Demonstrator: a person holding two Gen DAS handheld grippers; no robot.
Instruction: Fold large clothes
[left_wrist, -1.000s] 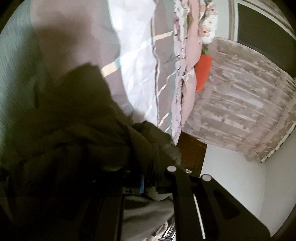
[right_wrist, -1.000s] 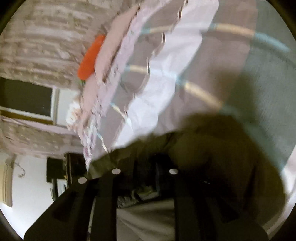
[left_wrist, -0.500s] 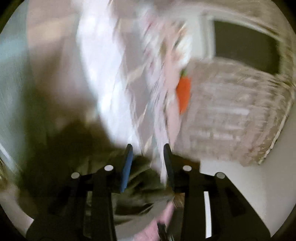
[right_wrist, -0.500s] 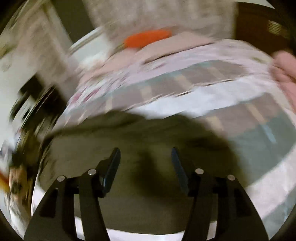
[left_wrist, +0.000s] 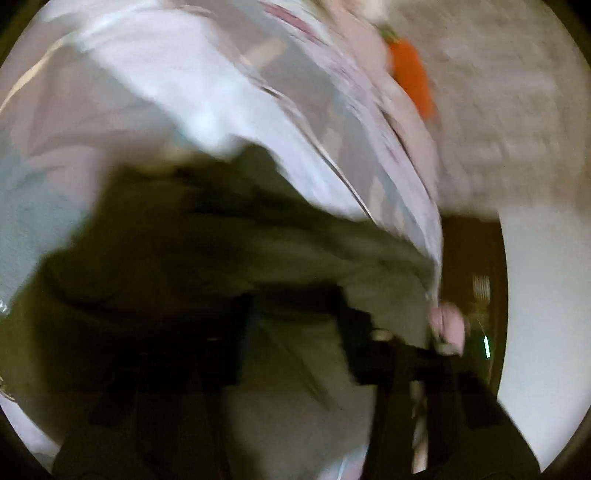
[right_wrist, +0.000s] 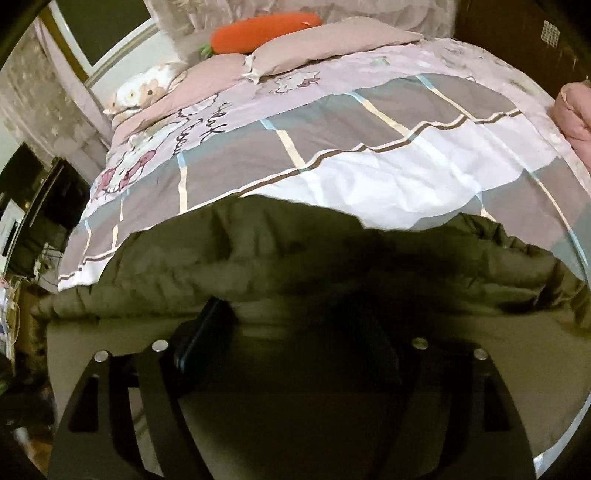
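A large olive-green padded garment (right_wrist: 258, 251) lies spread across the near end of the bed, its paler lining toward me. My right gripper (right_wrist: 291, 325) hovers over it with its jaws wide and still opening; nothing is between the fingers (right_wrist: 207, 332). The left wrist view is blurred by motion. There the same olive garment (left_wrist: 221, 229) fills the lower half. My left gripper (left_wrist: 295, 332) shows as two dark fingers standing apart above the cloth, jaws closing, with no fabric visibly pinched.
The bed carries a patchwork duvet (right_wrist: 369, 122) in grey, white and pink, a pink pillow (right_wrist: 332, 40) and an orange carrot plush (right_wrist: 262, 29) at its head. A pink bundle (right_wrist: 576, 118) sits at the right edge. Dark furniture (right_wrist: 44, 206) stands left of the bed.
Both grippers held bunched olive cloth a second ago and have let it go. The right wrist rolled level and its jaws spread wide. The left gripper swung and rolled.
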